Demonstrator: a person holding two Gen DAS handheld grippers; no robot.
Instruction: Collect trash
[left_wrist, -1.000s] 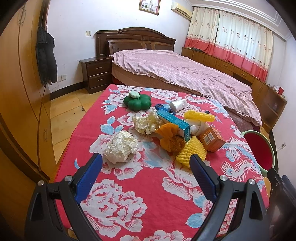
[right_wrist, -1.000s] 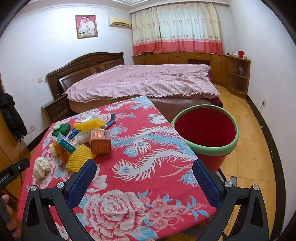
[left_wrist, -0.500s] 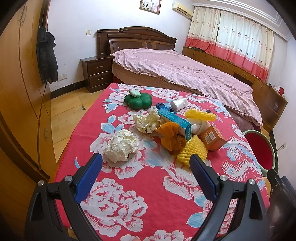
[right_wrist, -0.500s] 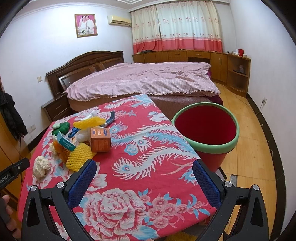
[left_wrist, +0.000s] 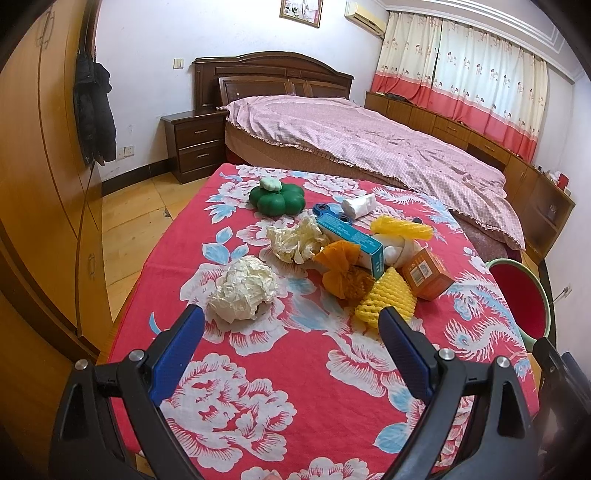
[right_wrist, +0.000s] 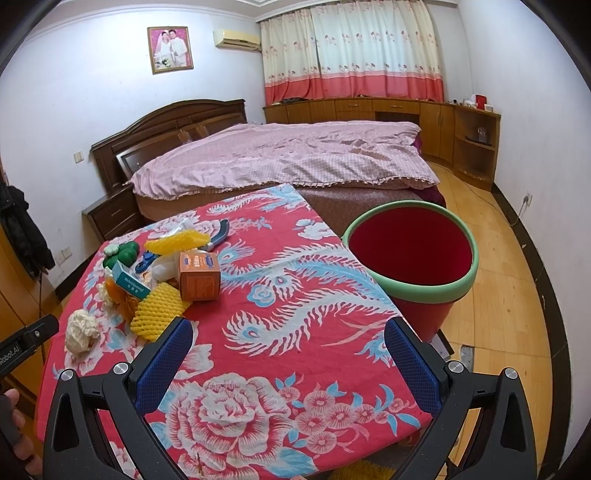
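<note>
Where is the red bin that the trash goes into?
The red bin with the green rim stands on the floor off the table's right edge, near the foot of the bed; the left wrist view catches it at far right.

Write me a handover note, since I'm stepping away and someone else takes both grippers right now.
Left gripper: open, empty, above the near table, nearest the crumpled paper ball.
Right gripper: open, empty.
Trash is piled on the red floral tablecloth: yellow foam net, orange box, blue carton and more.
The red bin stands beside the table; its visible interior looks empty.
Done: nothing visibly collected. Left: everything.
</note>
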